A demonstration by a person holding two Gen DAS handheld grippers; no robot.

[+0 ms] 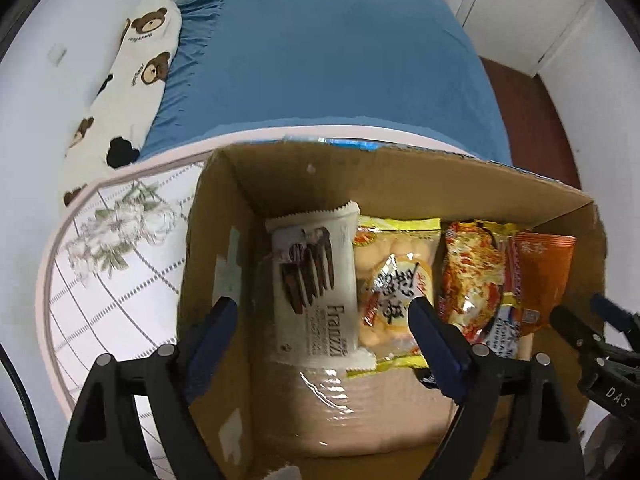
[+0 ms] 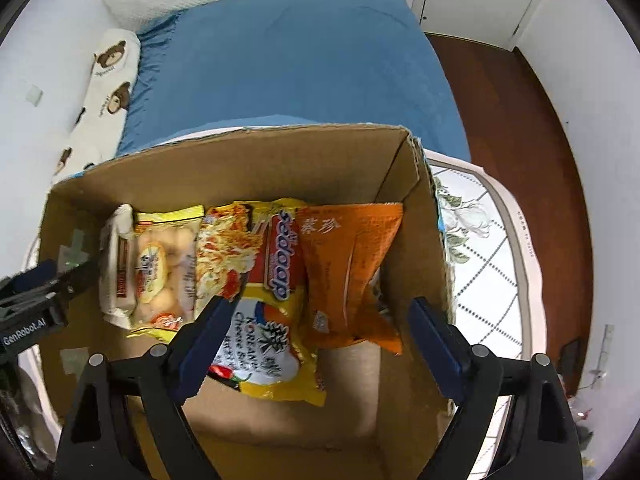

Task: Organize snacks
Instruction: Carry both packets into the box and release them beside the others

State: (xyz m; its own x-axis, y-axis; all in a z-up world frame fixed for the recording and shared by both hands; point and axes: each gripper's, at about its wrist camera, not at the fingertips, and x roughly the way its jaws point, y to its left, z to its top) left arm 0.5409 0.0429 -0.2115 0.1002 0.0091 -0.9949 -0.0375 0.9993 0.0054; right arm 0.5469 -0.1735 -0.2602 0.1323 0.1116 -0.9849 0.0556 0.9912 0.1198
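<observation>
Both of my grippers hang over the box (image 1: 224,216), pointing down, and both are released: the left gripper (image 1: 324,320) has its jaws spread with nothing pressed between the pads, and the right gripper (image 2: 320,320) is the same. The snacks lie side by side on the box floor against the far wall: the white wafer pack (image 1: 316,280) on the left, then the yellow bag (image 1: 384,280), the noodle pack (image 2: 264,300) and the orange pouch (image 2: 352,268) at the right.

My worry is the packs shifting. The noodle pack overlaps its neighbours and juts toward me, and the orange pouch looks propped against the right wall (I can't tell how firmly), so a fingertip dragging across foil on my way out could tip the pouch or skew the row. From the left view, my left finger (image 1: 216,328) looks close to the left wall, so a sideways pull there could catch the cardboard and jog the whole box on the table (image 1: 100,280). The two grippers are also near each other over the middle, and I could knock one against the other.

Open room is mostly the bare floor of the box nearest me. Straight up looks the safest exit.
</observation>
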